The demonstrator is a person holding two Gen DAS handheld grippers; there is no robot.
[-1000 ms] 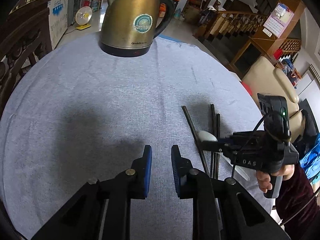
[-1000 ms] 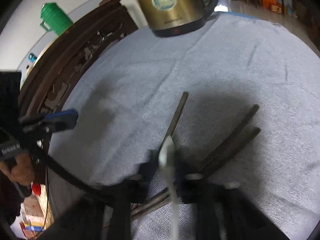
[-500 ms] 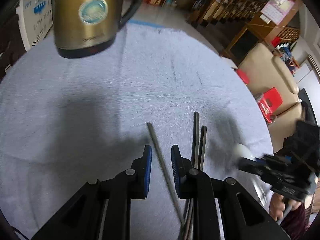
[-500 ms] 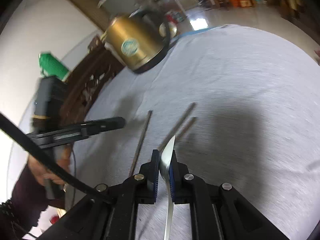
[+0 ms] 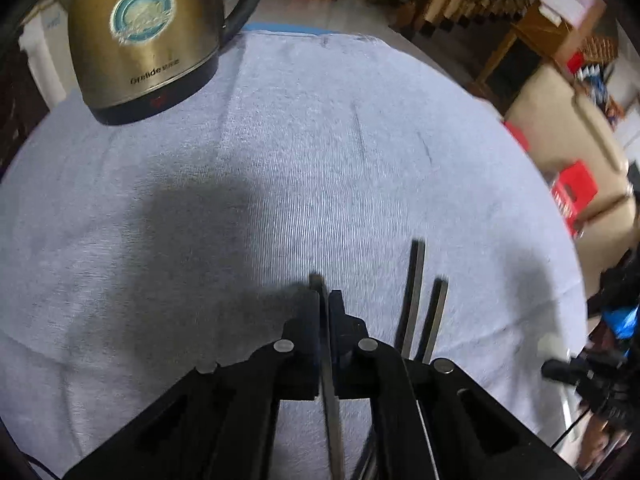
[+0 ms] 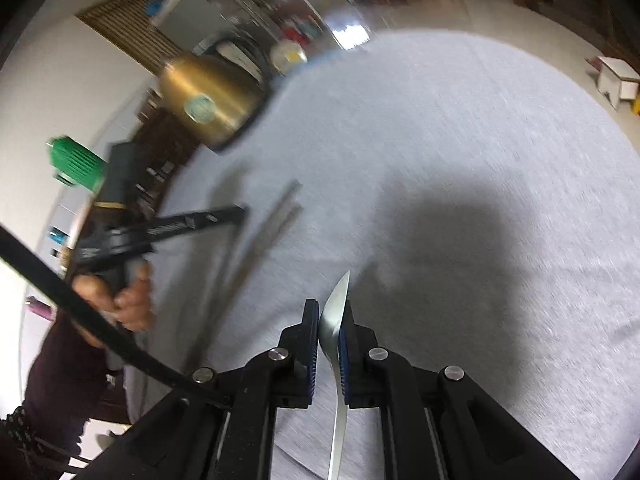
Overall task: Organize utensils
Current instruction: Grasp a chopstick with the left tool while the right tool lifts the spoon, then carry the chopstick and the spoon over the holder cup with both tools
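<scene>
The left gripper has its 2 fingers pressed together on a single dark chopstick, whose tip pokes out just past the fingertips while the rest runs back between the fingers toward the camera. Just to the right of those fingers, 2 more chopsticks lie side by side on the grey cloth, nearly parallel to the held one and apart from it. Far ahead and to the left of the fingers stands a brass-coloured kettle on the cloth.

The right gripper is clamped on a metal spoon: its bowl sits edge-on between the blue pads, the tip rising beyond the fingertips and the handle trailing back below them. Off to the left of these fingers, blurred, the other gripper hovers by the chopsticks.
</scene>
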